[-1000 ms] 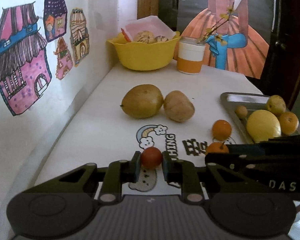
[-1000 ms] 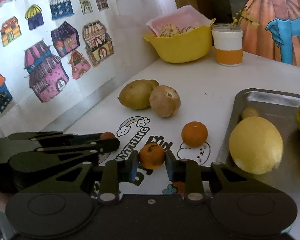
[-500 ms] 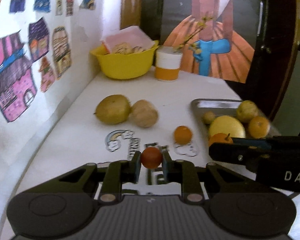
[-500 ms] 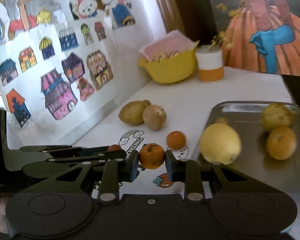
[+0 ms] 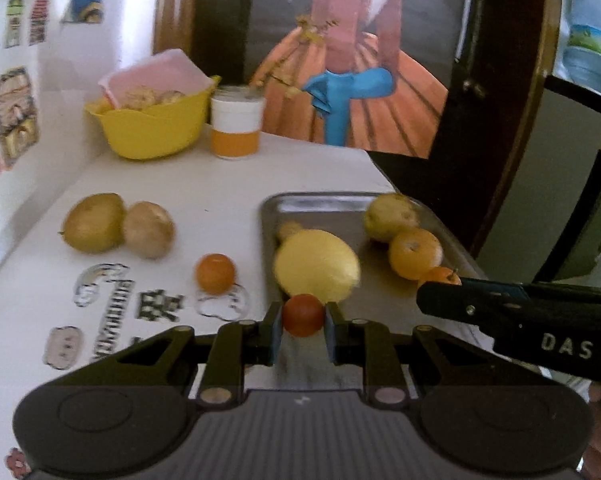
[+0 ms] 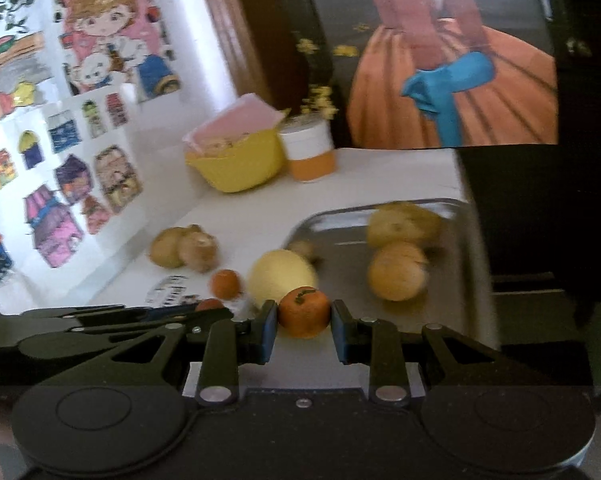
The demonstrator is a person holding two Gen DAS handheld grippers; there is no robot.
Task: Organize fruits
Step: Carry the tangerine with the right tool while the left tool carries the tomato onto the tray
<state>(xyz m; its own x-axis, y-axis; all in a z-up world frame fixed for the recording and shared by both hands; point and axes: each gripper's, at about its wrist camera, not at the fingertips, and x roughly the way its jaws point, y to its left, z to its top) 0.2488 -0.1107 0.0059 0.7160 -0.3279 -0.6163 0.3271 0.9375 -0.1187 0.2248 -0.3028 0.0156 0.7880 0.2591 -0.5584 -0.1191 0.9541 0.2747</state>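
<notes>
yellow bowl [image 5: 152,130] | white cup, orange band [image 5: 236,126] | silver tray [image 5: 324,204] | pale-yellow lemon [image 5: 316,264] | red fruit [image 5: 302,314] | orange tangerine [image 6: 303,312]

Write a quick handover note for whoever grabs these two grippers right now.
Left gripper: shut on a small red round fruit, held near the metal tray.
Right gripper: shut on a small stemmed orange mandarin, held over the tray.
Done: a large yellow lemon, a yellow-green fruit, an orange and a small brownish fruit lie in the tray.
Left: release both; then one small orange and two brownish-green fruits on the white table.
</notes>
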